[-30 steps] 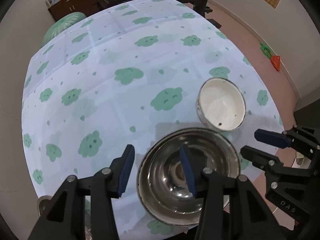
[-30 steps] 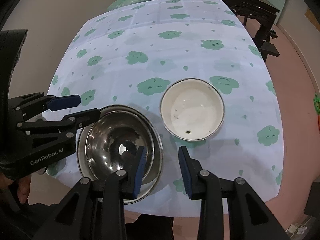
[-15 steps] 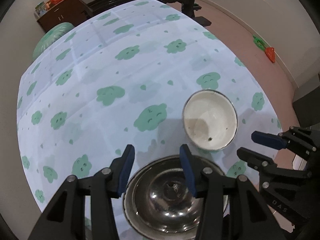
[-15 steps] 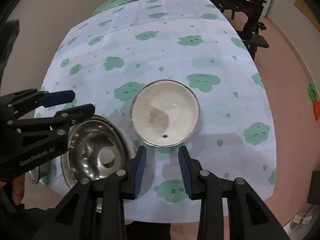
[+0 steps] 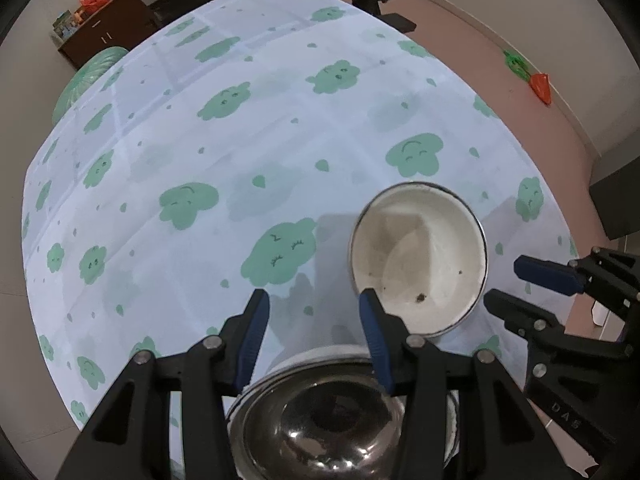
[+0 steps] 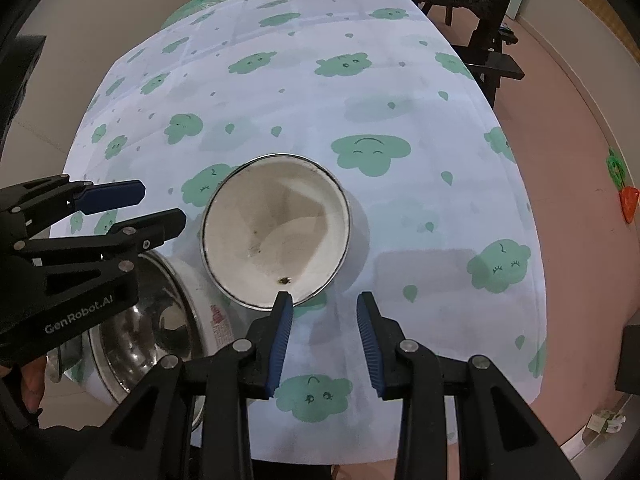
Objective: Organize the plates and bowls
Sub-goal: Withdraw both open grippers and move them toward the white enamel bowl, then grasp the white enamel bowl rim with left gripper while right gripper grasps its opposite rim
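Both claws shifted toward white bowl (image 6: 276,240)

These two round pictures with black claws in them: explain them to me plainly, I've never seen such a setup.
No robot here: a person carries a two-finger claw in each hand, and each claw has a wide-angle camera looking along its own fingers.

The left wrist view shows the left claw at the bottom and the right claw at its right edge. The right wrist view shows the right claw, with the left claw at its left.

Below them is a table under a pale tablecloth printed with green clouds. On it stand a white bowl and, at the near edge, a shiny steel bowl.

Both claws are open and hold nothing.
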